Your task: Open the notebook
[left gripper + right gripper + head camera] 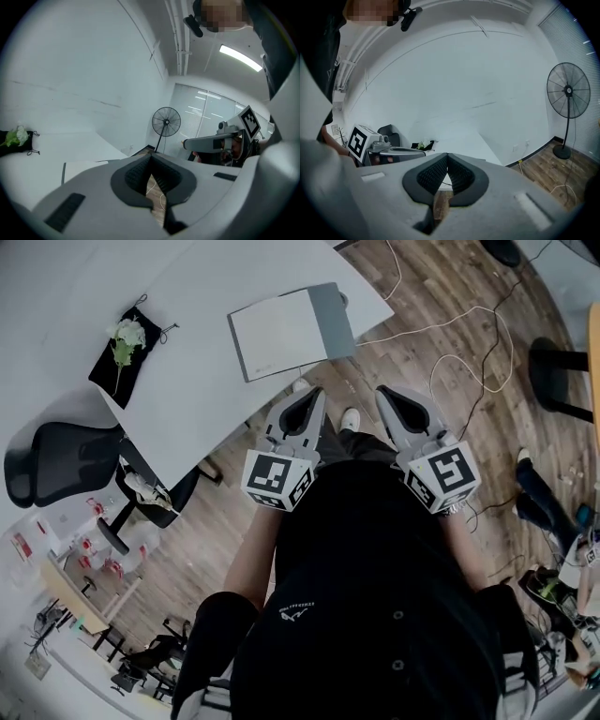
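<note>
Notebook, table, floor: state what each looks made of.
Notebook: matte pale cover with a grey strip along one edge, likely card or faux leather. Table: smooth, uniform white top, probably laminate. Floor: brown planks with visible grain and seams, wood or wood-look laminate.
</note>
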Action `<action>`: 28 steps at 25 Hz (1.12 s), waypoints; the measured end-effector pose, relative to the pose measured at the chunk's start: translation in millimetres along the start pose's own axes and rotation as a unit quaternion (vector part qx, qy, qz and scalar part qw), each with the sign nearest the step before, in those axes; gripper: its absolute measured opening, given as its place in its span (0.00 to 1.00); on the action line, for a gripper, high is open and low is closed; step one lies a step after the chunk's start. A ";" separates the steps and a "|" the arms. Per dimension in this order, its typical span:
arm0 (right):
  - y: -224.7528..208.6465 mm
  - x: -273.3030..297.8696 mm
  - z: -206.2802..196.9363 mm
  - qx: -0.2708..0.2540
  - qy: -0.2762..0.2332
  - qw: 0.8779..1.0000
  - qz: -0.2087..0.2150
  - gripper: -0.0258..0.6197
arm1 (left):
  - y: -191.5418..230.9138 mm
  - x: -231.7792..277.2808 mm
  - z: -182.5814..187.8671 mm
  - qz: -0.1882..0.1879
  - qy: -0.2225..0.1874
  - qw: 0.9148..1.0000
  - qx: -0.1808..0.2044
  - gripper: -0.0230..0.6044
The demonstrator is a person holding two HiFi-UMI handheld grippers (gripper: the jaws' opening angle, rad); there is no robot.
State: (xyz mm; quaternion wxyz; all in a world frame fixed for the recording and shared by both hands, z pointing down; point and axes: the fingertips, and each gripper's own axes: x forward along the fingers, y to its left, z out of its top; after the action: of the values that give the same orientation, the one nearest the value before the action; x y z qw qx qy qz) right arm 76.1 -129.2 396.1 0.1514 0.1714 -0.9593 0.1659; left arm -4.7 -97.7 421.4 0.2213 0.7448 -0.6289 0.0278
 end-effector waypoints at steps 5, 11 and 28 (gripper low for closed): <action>9.8 -1.7 3.9 -0.013 -0.004 1.000 0.019 0.05 | 0.4 -17.6 11.8 0.027 -0.028 0.999 -0.007 0.04; 22.4 -6.4 14.6 -0.030 -0.021 0.999 0.034 0.05 | -5.2 -38.4 24.8 0.051 -0.057 0.997 -0.002 0.04; 36.3 -26.5 95.8 -0.084 -0.111 0.990 0.036 0.05 | -18.3 -65.3 102.1 0.078 -0.141 0.985 0.055 0.04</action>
State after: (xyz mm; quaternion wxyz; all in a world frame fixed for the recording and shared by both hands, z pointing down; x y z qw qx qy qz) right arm 63.7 -125.1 291.1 0.0518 0.1409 -0.9862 0.0704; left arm -25.1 -72.5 303.2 0.0863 0.7008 -0.7077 -0.0259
